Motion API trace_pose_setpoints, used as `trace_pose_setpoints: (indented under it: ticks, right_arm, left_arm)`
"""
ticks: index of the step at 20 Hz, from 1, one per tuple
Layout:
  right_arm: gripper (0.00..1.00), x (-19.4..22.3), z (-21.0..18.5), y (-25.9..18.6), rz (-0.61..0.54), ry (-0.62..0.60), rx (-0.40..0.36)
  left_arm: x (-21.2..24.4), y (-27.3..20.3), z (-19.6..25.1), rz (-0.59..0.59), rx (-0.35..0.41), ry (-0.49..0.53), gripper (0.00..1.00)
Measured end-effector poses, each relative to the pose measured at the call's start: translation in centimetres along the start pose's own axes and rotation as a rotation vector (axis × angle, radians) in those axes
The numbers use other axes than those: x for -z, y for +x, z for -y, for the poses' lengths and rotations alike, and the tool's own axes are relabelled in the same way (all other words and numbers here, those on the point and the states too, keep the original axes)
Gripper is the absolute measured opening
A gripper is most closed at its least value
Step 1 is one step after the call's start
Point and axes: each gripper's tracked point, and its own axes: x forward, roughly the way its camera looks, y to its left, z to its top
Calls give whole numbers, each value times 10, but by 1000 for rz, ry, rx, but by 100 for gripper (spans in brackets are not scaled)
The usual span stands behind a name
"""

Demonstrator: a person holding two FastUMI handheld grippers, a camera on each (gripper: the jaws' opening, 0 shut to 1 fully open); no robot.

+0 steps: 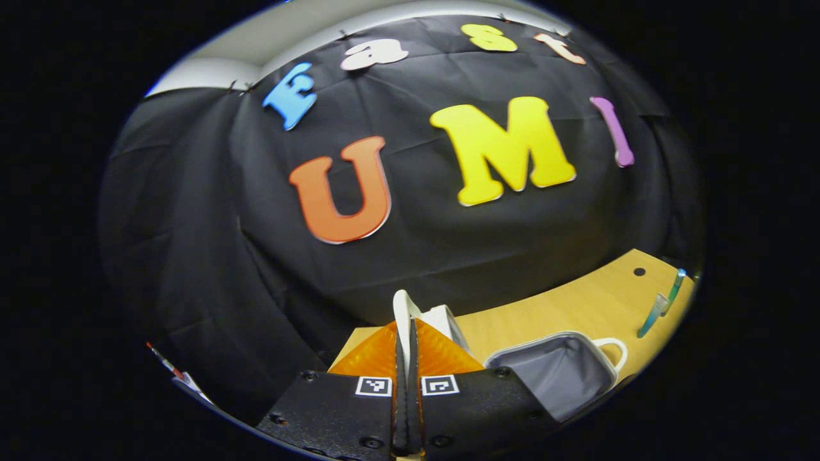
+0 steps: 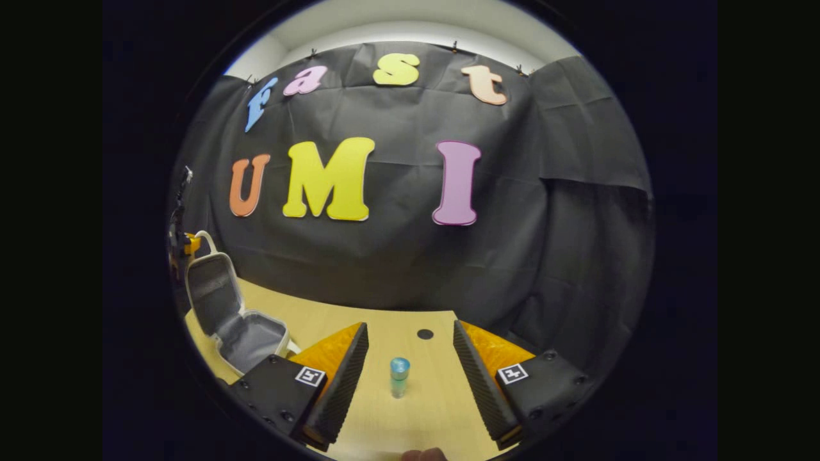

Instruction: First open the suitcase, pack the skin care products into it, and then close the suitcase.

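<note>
I am holding the right gripper (image 2: 410,368) with its fingers spread wide and nothing between them, lined up on the skin care bottle (image 2: 399,376), which is standing upright on the table (image 2: 442,410) directly ahead, centred in the gap but not touched by either finger. Its long axis is running vertical, so I am judging a straight push forward and a squeeze on the body to be the coming move; the right gripper is clearly the nearer one. The left gripper (image 1: 407,358) is reading as fully closed, fingers pressed together on the thin white handle (image 1: 401,314) of the raised lid, as best I can tell. The suitcase (image 2: 240,320) is sitting open off to the left of the bottle, lid propped upright, grey lining exposed, tray apparently empty. The right gripper view is giving me the bottle-to-finger alignment and the whole open case; the left gripper view is giving me the pinch on the handle and the case interior (image 1: 557,374) close up, with the bottle (image 1: 660,307) distorted at the far right edge, well apart from that gripper.
</note>
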Motion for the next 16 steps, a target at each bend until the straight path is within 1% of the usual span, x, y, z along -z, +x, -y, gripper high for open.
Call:
trace_pose_setpoints:
  ticks: [3, 5, 8, 12, 13, 14, 15, 16]
  right_arm:
    - [79, 3, -26, -3, -12, -39, -34]
    - [79, 12, -44, -5, -37, -45, -60]
    - [79, 26, -62, -9, -86, -94, -70]
    - [79, 26, -71, -10, -105, -111, -54]
    - [79, 25, -71, -9, -106, -112, -48]
    - [79, 24, -73, -8, -109, -108, -47]
    - [79, 24, -74, -8, -112, -99, -46]
    - [79, 24, -75, -7, -114, -90, -47]
  left_arm:
    - [63, 27, -52, -113, -46, -102, 3]
    - [115, 45, -67, -189, -58, -143, 3]
    - [174, 62, -61, -308, -62, -263, 3]
    - [231, 70, -37, -441, -43, -302, 6]
    - [234, 69, -36, -447, -51, -316, 7]
    - [237, 73, -38, -428, -61, -327, 7]
    - [237, 77, -46, -414, -99, -306, 1]
    - [240, 73, -51, -419, -118, -273, 20]
